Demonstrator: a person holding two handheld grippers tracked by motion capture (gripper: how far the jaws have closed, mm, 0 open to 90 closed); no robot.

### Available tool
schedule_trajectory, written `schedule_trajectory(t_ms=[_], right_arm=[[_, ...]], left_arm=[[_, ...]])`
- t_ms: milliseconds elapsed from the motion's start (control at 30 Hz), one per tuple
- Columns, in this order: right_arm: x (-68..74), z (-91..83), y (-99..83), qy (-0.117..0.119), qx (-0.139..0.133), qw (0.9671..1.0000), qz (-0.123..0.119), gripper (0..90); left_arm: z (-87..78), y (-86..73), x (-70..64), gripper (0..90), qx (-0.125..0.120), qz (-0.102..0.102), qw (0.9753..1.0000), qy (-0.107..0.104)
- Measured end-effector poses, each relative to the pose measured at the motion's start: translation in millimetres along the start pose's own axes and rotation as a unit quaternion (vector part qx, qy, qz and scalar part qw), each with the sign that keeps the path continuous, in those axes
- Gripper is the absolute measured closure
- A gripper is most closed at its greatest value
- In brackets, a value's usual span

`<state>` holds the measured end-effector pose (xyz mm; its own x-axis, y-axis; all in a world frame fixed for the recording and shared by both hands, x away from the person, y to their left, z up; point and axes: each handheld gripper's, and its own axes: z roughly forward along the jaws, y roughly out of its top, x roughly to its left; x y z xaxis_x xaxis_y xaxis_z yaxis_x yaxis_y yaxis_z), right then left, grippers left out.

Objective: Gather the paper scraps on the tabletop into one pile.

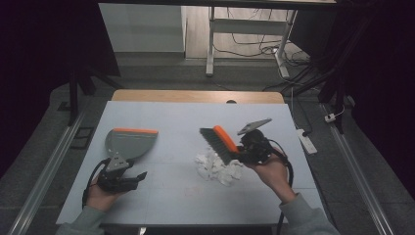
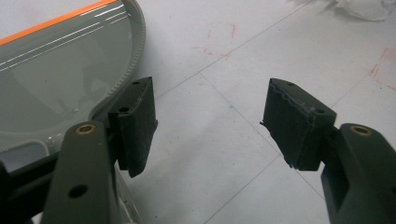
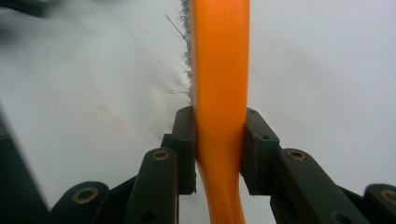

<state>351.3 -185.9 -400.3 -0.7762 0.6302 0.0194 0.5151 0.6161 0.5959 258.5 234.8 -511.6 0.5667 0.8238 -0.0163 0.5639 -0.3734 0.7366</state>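
A grey dustpan (image 1: 128, 142) with an orange lip lies flat at the table's left. My left gripper (image 1: 132, 179) sits just behind its handle, open, with nothing between its jaws. In the left gripper view the dustpan (image 2: 51, 70) lies beside the left finger (image 2: 135, 123). My right gripper (image 1: 247, 149) is shut on the orange handle of a brush (image 1: 221, 142), whose dark bristles hang over a heap of crumpled white paper (image 1: 215, 166). The right gripper view has the jaws clamped on the orange brush (image 3: 219, 93).
The grey table mat (image 1: 186, 191) has free room in front and between the dustpan and the paper. A wooden table edge (image 1: 195, 96) runs along the back. Beyond it are a white desk frame (image 1: 211, 44) and floor cables (image 1: 264, 49).
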Motion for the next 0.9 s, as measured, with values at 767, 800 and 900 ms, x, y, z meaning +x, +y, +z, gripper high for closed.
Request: schedule_trajectory(t_ms=[767,800,900], right_arm=[[-19.0,52.1,-10.1,-0.081,0.124,0.9885,0.029,70.0],[-18.9,51.7,-8.9,-0.076,0.118,0.9897,0.031,69.9],[-22.0,46.1,-8.8,-0.082,0.101,0.9909,0.035,69.9]], left_arm=[[0.3,-1.7,-0.5,35.5,0.000,-0.001,1.0000,-0.003],[0.5,-1.8,-0.4,35.5,0.000,-0.001,1.0000,-0.003],[1.5,-2.1,0.0,35.5,0.002,-0.001,1.0000,-0.003]])
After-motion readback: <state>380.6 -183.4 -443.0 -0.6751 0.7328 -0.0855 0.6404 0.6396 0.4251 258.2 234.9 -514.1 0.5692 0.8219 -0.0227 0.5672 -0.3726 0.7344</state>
